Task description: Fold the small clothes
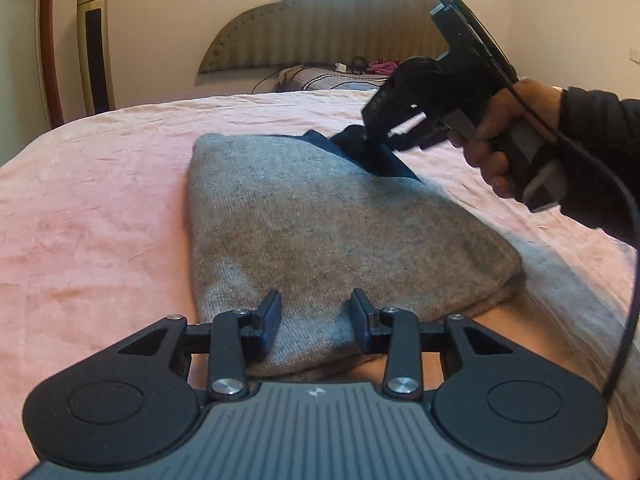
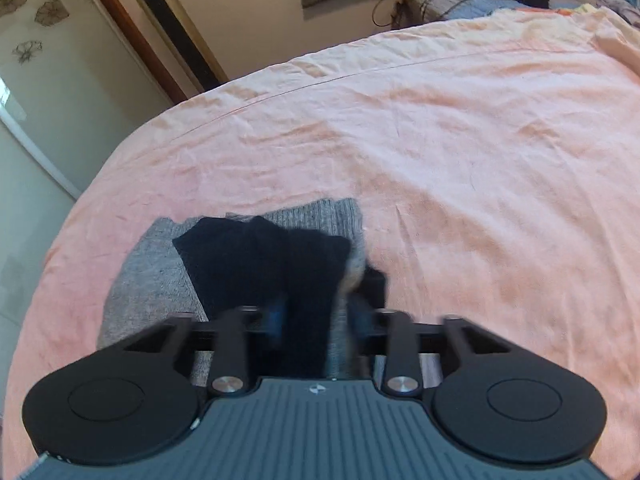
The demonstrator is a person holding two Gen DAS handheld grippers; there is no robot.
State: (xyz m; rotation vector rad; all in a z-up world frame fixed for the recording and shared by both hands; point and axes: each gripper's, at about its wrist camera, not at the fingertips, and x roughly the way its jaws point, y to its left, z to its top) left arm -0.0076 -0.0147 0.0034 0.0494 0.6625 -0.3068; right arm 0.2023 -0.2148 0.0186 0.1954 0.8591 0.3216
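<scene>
A grey knit garment (image 1: 320, 232) lies folded on the pink bedsheet (image 1: 100, 200), with a dark navy part (image 1: 384, 160) at its far corner. My left gripper (image 1: 316, 320) is open, its fingers resting on the garment's near edge. My right gripper (image 1: 364, 140) is at the far corner, over the navy part. In the right wrist view the right gripper (image 2: 316, 316) has the navy (image 2: 280, 264) and grey (image 2: 160, 276) cloth between its fingers, which stand apart; the view is blurred and a firm grip cannot be seen.
The pink sheet (image 2: 440, 160) covers the bed all round. A padded headboard (image 1: 340, 20), pillows and cables (image 1: 332, 76) are at the far end. A gold tower fan (image 1: 94, 44) stands by the wall on the left.
</scene>
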